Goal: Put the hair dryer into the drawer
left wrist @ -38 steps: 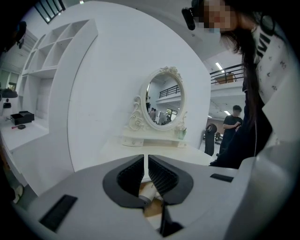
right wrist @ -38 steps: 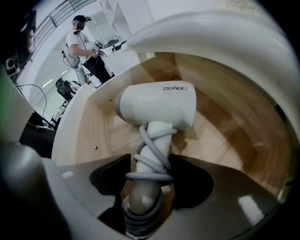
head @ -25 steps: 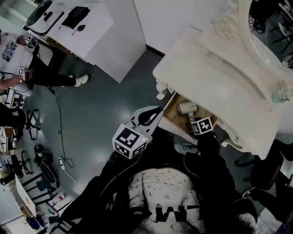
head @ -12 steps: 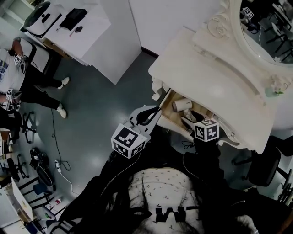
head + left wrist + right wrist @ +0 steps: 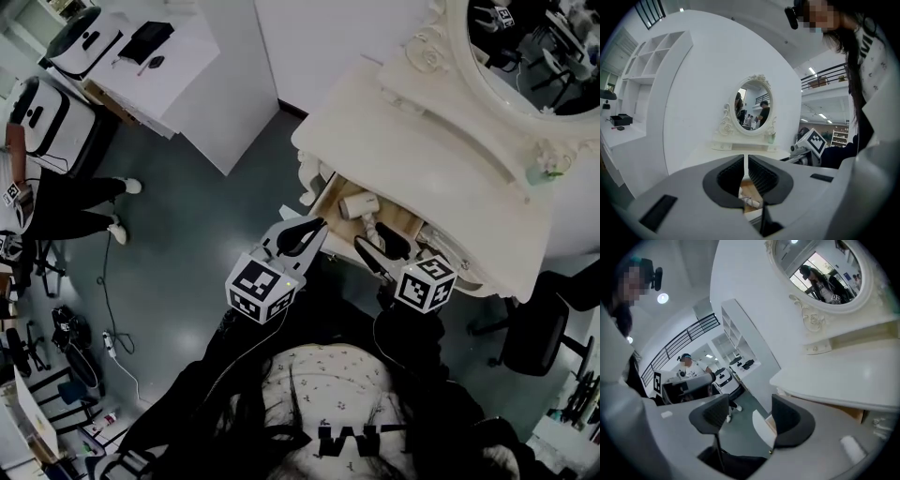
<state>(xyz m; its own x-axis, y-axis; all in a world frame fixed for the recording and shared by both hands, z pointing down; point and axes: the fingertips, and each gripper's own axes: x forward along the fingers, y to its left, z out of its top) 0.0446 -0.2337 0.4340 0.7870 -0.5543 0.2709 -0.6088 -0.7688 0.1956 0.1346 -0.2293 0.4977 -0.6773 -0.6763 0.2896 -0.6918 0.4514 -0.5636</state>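
Hair dryer white, rounded, lying in open wooden drawer

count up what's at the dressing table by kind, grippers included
grippers with marker cubes: 2 (left gripper, right gripper)
white hair dryer: 1
open wooden drawer: 1
oval mirror in a white ornate frame: 1
white dressing table: 1
total: 6

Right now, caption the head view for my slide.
Hair dryer lying in the open drawer of the dressing table, right hand-held gripper open and empty in front, left hand-held gripper shut alongside.
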